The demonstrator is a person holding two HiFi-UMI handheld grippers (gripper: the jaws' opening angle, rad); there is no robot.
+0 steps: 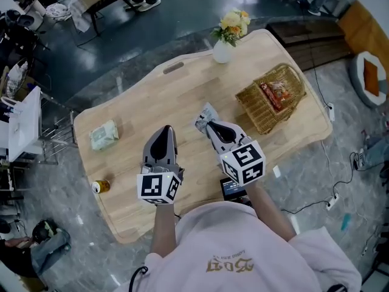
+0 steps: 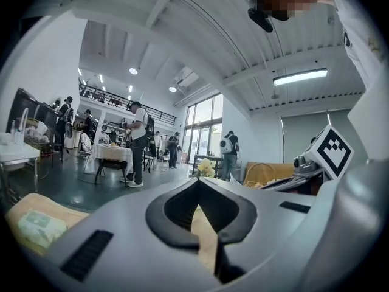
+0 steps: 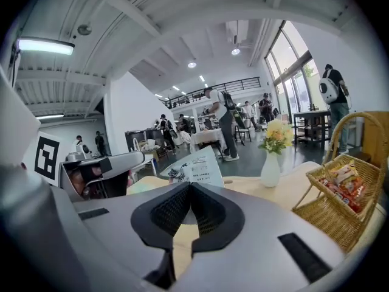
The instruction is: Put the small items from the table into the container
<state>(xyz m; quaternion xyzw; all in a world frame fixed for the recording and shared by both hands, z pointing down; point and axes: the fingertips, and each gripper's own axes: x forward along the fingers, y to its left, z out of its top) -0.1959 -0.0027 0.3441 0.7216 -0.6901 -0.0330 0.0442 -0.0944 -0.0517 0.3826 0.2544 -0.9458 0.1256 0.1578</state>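
A red snack pack (image 1: 272, 93) lies in the woven wicker basket (image 1: 255, 113), the right claw (image 1: 209, 125) pinches a white printed sachet (image 1: 205, 114), the left claw (image 1: 166, 130) is closed and empty, and a pale green packet (image 1: 103, 134) and a small orange can (image 1: 101, 186) wait on the wooden table (image 1: 182, 90).

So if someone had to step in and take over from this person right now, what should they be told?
Left gripper: jaws together, nothing in them, above the light wooden table.
Right gripper: shut on a flat white printed packet.
Woven wicker basket: on the table to the person's right, with a red snack packet already inside.
Left to do: put the held packet into the basket, then fetch the pale green soft pack and the small orange can, both on the table's left side.
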